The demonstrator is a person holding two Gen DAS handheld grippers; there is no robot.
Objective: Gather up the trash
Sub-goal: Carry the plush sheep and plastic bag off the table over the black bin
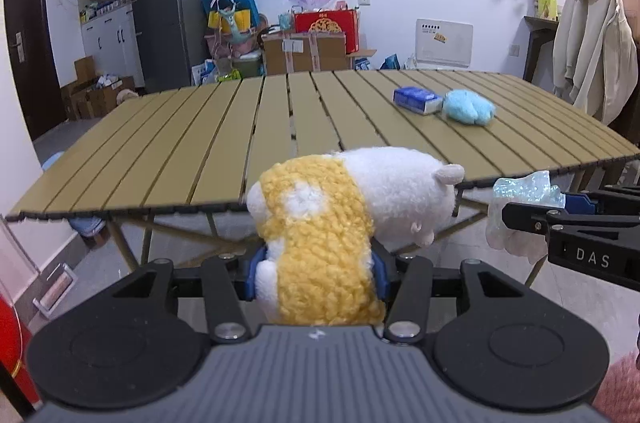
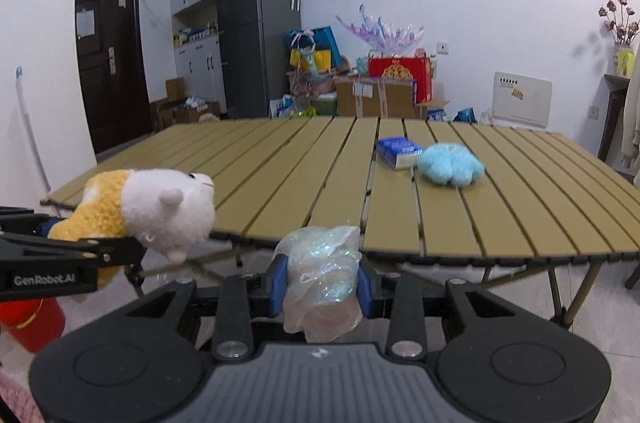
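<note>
At the far left of the right wrist view, a red plastic bucket [image 2: 32, 319] stands on the floor below the left gripper [image 1: 316, 273]. That gripper is clamped on a yellow-and-white plush sheep toy [image 1: 340, 219], its blue fingertips [image 1: 256, 273] pressed into the woolly yellow body. The toy's white head points forward and to the right, held in the air just short of the near edge of the slatted tan folding table [image 1: 180, 143].

Right of it, the right gripper [image 2: 320, 283] is closed on a crumpled wad of iridescent clear plastic film [image 2: 324, 279], which bulges above and below the blue fingertips [image 2: 278, 281]. This piece of trash also hangs in the air in front of the table's near edge, off the tabletop. In the left wrist view it shows at the right, beside the sheep's head but apart from it.

Farther right and back on the table, toward its far right part, lies a blue-and-white rectangular tissue pack [image 1: 418, 99]. A light blue fluffy plush paw [image 1: 468, 107] lies just beside it on its right; whether they touch I cannot tell.
</note>
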